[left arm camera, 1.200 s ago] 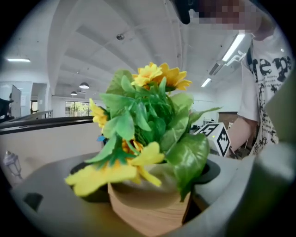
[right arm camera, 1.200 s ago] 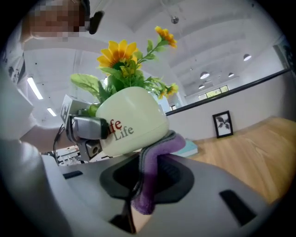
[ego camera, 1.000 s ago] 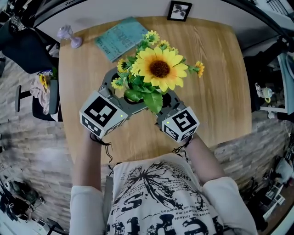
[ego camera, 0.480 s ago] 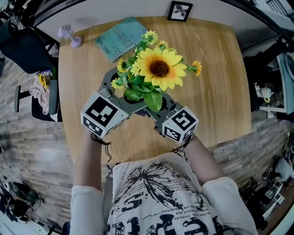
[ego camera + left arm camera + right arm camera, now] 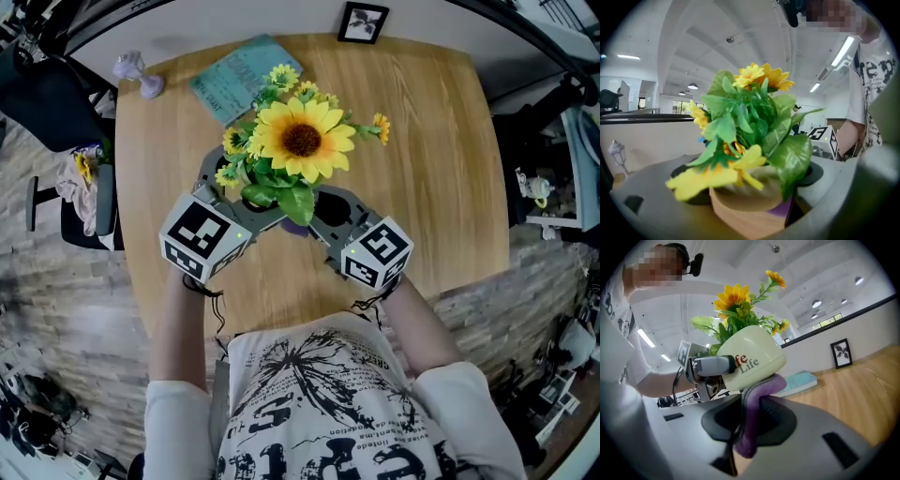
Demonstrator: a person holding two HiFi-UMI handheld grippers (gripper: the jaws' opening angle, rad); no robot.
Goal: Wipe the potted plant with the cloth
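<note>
The potted plant, a big sunflower (image 5: 300, 141) with green leaves in a cream pot (image 5: 750, 364), sits between my two grippers over the wooden table (image 5: 441, 169). My left gripper (image 5: 246, 192) has its jaws wide around the pot (image 5: 745, 206), and one of its fingers (image 5: 712, 365) lies against the pot's side. My right gripper (image 5: 314, 217) is shut on a purple cloth (image 5: 752, 418). The cloth runs up from the jaws and presses on the pot's lower side. A bit of the cloth (image 5: 294, 227) shows under the leaves, which hide most of the pot from above.
A teal book (image 5: 242, 75) lies at the table's back left, next to a small lilac figurine (image 5: 136, 77). A framed picture (image 5: 363, 22) stands at the far edge. A chair with clothes (image 5: 80, 187) is left of the table.
The plant and both grippers have shifted a little to the left and away from me. The purple cloth now shows under the leaves.
</note>
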